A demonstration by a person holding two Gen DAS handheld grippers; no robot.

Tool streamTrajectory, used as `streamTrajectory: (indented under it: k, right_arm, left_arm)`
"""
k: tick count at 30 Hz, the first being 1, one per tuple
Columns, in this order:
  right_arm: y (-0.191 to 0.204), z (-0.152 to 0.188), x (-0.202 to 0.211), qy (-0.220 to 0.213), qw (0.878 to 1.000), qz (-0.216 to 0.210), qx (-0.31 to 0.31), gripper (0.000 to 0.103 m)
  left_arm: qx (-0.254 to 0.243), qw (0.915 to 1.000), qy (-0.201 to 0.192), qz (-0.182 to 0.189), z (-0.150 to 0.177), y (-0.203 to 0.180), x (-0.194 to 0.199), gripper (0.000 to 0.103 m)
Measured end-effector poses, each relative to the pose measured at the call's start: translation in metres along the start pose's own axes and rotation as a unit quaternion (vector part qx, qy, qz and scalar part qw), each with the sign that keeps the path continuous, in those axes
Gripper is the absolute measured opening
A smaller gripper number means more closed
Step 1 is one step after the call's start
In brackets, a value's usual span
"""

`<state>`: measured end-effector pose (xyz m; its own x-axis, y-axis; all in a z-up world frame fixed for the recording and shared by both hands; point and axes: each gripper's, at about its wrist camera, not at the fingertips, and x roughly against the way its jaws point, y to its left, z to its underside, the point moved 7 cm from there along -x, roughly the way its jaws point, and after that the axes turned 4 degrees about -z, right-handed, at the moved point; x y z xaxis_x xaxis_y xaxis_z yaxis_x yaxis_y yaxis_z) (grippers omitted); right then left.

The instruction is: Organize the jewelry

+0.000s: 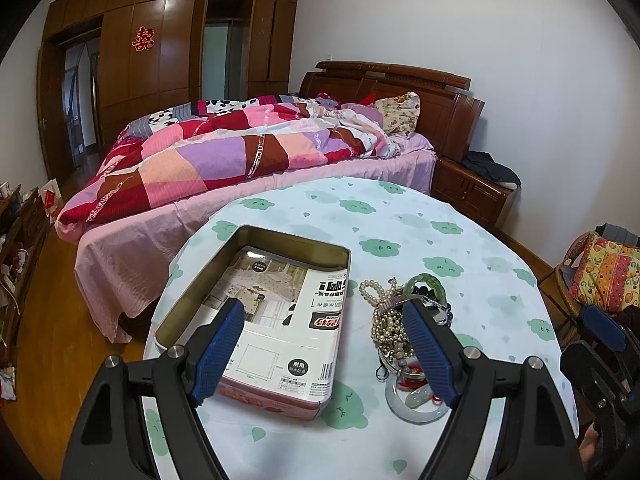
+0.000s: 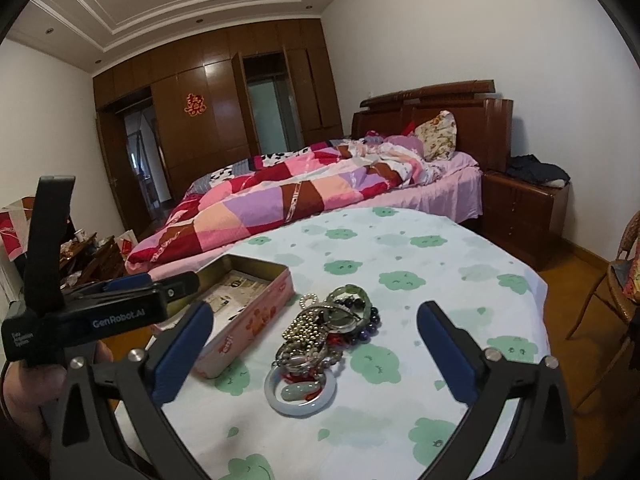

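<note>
A heap of jewelry lies on the round table under a cloud-print cloth: pearl strands, a green bangle, dark beads and a pale bangle at the near end. Left of the heap stands an open pink tin with a printed sheet inside. My left gripper hovers open, one pad over the tin and the other over the heap, gripping nothing. In the right wrist view my right gripper stands wide open, with the heap and pale bangle ahead between its fingers, untouched. The tin sits to its left.
A bed with a patchwork quilt runs just behind the table. A wooden nightstand stands at the back right, a wicker chair at the right. A cluttered low shelf is on the left, over wooden floor.
</note>
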<state>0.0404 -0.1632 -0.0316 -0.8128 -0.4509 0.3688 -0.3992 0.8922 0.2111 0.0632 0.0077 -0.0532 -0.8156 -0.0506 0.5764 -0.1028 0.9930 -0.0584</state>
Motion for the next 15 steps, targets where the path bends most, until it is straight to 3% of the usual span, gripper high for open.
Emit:
streamTrajectory:
  k: [4,10,15]
  right_arm:
    - [-0.002,0.007,-0.004,0.020,0.999,0.026,0.010,0.103]
    - [0.002,0.011,-0.004,0.025,0.999,0.007,0.018,0.103]
    - [0.007,0.012,-0.003,0.029,0.998,0.020,0.045,0.103]
  left_arm:
    - [0.000,1.0000,0.001,-0.001,-0.001,0.001,0.000,0.081]
    - [0.001,1.0000,0.002,0.001,-0.001,0.001,0.000,0.081]
    - [0.002,1.0000,0.003,0.000,-0.001,-0.001,-0.001,0.081]
